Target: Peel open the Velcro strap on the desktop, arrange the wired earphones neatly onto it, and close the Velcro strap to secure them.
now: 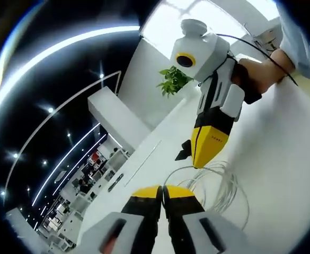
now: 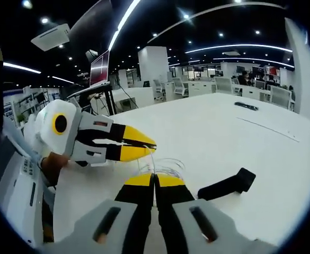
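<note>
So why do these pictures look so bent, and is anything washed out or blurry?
Left gripper view: the fisheye lens bows the ceiling lights into arcs, the window top right blows out to white, and the white table glares, so the thin earphones barely stand out. Right gripper view: more even light, the black Velcro strap is crisp, and the room curves near the rim.

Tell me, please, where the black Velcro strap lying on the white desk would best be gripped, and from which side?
Probably the Velcro strap at its wider far end, which looks slightly raised off the desk. That end lies clear of the earphone cable, so come from the right gripper view's right.
</note>
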The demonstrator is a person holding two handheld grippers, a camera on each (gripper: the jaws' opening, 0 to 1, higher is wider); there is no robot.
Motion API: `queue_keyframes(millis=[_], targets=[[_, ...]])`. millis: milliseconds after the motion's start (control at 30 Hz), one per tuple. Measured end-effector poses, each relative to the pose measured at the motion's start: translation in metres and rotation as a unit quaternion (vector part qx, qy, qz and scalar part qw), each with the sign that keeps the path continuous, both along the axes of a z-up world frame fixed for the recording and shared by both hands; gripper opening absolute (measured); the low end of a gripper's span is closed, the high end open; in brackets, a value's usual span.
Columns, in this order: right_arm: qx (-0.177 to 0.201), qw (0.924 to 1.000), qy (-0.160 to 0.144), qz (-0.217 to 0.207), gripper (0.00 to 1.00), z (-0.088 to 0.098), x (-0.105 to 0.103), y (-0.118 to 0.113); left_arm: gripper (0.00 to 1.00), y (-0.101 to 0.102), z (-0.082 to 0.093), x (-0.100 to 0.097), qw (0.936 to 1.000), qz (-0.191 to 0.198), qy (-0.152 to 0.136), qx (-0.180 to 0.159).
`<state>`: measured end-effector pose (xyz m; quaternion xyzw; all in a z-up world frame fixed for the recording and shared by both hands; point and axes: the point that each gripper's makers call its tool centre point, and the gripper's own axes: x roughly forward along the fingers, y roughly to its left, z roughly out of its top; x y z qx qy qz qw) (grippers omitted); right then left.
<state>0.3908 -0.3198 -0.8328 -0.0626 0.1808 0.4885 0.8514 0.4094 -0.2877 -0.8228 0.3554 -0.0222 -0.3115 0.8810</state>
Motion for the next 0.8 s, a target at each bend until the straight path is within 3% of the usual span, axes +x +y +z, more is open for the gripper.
queue_keyframes(millis=[133,367,600,800], targets=[[-0.002,1.0000,-0.005,0.000,0.03,-0.001,0.002,0.000,0.06,-0.001,0.000,-0.002,0.9999,-0.004,0.008,-0.007],[0.035,0.9992,-0.009,-0.017,0.07,0.013,0.011,-0.010,0.06,-0.002,-0.001,-0.007,0.9994,-0.013,0.022,-0.022],[0.070,0.9967,0.026,-0.032,0.08,0.013,0.022,-0.015,0.06,0.001,-0.003,-0.011,0.9994,-0.008,0.022,-0.024],[0.096,0.9941,0.050,0.001,0.11,0.017,0.013,-0.007,0.05,0.006,-0.002,-0.003,0.9989,0.009,0.024,-0.039]])
